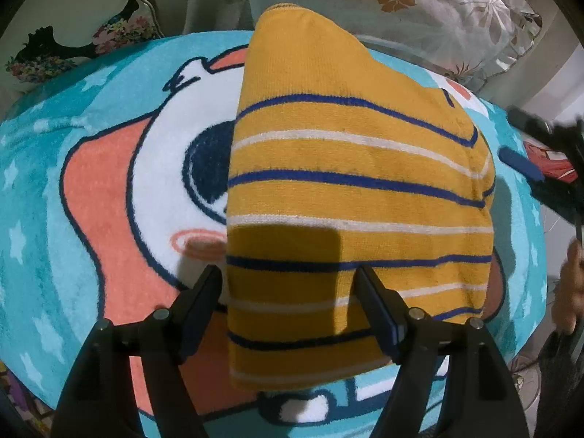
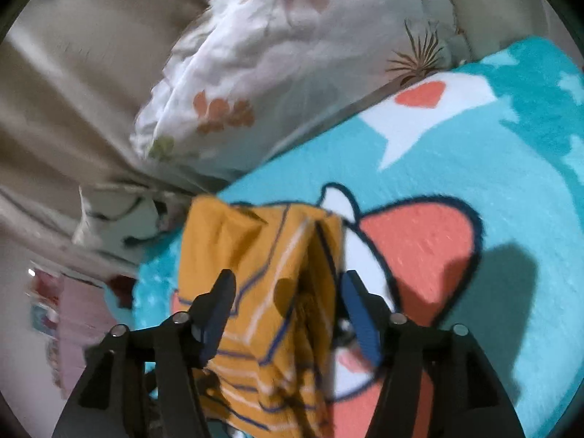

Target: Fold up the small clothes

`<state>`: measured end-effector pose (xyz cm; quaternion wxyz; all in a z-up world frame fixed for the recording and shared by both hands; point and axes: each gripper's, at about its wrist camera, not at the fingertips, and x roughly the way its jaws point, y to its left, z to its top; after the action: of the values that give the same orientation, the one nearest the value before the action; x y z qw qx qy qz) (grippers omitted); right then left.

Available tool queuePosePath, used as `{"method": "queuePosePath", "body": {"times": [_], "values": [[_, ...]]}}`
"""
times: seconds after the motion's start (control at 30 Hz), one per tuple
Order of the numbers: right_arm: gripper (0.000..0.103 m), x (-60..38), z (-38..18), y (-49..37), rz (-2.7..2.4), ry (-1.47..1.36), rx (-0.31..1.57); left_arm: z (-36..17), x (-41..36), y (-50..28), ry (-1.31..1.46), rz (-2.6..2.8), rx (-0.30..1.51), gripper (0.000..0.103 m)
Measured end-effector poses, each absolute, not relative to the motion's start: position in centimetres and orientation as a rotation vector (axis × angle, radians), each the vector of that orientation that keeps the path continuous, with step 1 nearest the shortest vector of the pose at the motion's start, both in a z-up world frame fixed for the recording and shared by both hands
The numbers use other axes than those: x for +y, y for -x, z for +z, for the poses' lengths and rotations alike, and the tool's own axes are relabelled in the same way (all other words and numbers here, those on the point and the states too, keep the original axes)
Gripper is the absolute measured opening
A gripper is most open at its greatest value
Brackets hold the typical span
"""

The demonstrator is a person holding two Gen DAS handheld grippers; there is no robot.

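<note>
A small mustard-yellow garment with blue and white stripes lies folded on a turquoise cartoon blanket. My left gripper is open, its fingers standing over the garment's near left part, not closed on the cloth. In the right wrist view the same garment lies bunched with its layered edge showing. My right gripper is open just above it, its jaws apart on either side of the cloth. The right gripper also shows blurred at the right edge of the left wrist view.
A floral white pillow lies at the blanket's far edge, with beige bedding beside it. A patterned cushion sits at the far left. The blanket ends near the garment's left side, with floor clutter below.
</note>
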<state>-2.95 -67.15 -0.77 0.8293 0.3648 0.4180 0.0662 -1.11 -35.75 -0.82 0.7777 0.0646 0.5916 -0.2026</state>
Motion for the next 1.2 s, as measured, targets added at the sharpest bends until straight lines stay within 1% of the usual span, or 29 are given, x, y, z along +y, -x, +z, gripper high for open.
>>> {"method": "queuePosePath", "body": {"times": [0.23,0.27,0.3,0.33,0.37,0.4,0.47,0.57,0.63,0.67,0.77,0.8,0.83,0.87,0.9,0.97,1.07,1.2], "values": [[0.066,-67.2,-4.1,-2.1,0.246,-0.892,0.969,0.4,-36.0,1.7,-0.156,-0.424,1.241,0.075],[0.064,-66.7,-5.1,-3.0,0.285,-0.918,1.006,0.5,-36.0,1.7,-0.155,-0.422,1.234,0.075],[0.046,-66.4,-5.8,-3.4,0.303,-0.937,1.029,0.7,-36.0,1.8,-0.153,-0.419,1.228,0.075],[0.04,-65.9,-6.8,-4.2,0.324,-0.967,1.065,0.9,-35.9,1.8,-0.15,-0.414,1.221,0.075],[0.03,-65.6,-6.9,-4.7,0.34,-0.978,1.074,1.1,-35.7,1.9,-0.146,-0.411,1.213,0.075],[0.022,-65.5,-6.3,-5.0,0.354,-0.976,1.049,1.3,-35.5,1.9,-0.143,-0.406,1.201,0.075],[0.019,-65.2,-3.1,-5.1,0.369,-0.902,0.959,1.6,-35.3,1.9,-0.144,-0.393,1.182,0.075],[0.009,-63.8,1.8,-4.4,0.364,-0.717,0.834,0.9,-35.6,1.5,-0.145,-0.369,1.191,0.075],[0.009,-62.1,3.6,-3.9,0.315,-0.548,0.792,-0.1,-35.7,1.4,-0.131,-0.368,1.213,0.075],[0.009,-61.4,3.4,-3.9,0.268,-0.472,0.802,-0.4,-35.9,1.2,-0.13,-0.368,1.219,0.075],[0.01,-61.0,0.5,-4.5,0.137,-0.337,0.884,-1.2,-36.3,1.0,-0.139,-0.364,1.234,0.075],[0.012,-61.3,-0.9,-4.8,0.101,-0.323,0.918,-1.3,-36.3,1.0,-0.135,-0.368,1.238,0.075],[0.016,-62.1,-2.4,-4.9,0.07,-0.348,0.951,-1.4,-36.4,1.0,-0.137,-0.37,1.241,0.076],[0.024,-62.5,-2.9,-4.9,0.053,-0.368,0.959,-1.4,-36.5,0.9,-0.145,-0.368,1.241,0.077],[0.027,-63.2,-3.3,-4.8,0.025,-0.394,0.96,-1.6,-36.4,0.6,-0.15,-0.366,1.242,0.078],[0.027,-64.8,-3.1,-4.3,-0.008,-0.437,0.943,-1.6,-36.2,0.6,-0.15,-0.369,1.248,0.078],[0.027,-66.3,-1.2,-3.3,-0.016,-0.473,0.898,-0.5,-36.1,0.8,-0.142,-0.388,1.256,0.078],[0.027,-65.7,2.3,-0.5,0.132,-0.545,0.815,2.9,-35.6,1.4,-0.106,-0.426,1.149,0.078]]}}
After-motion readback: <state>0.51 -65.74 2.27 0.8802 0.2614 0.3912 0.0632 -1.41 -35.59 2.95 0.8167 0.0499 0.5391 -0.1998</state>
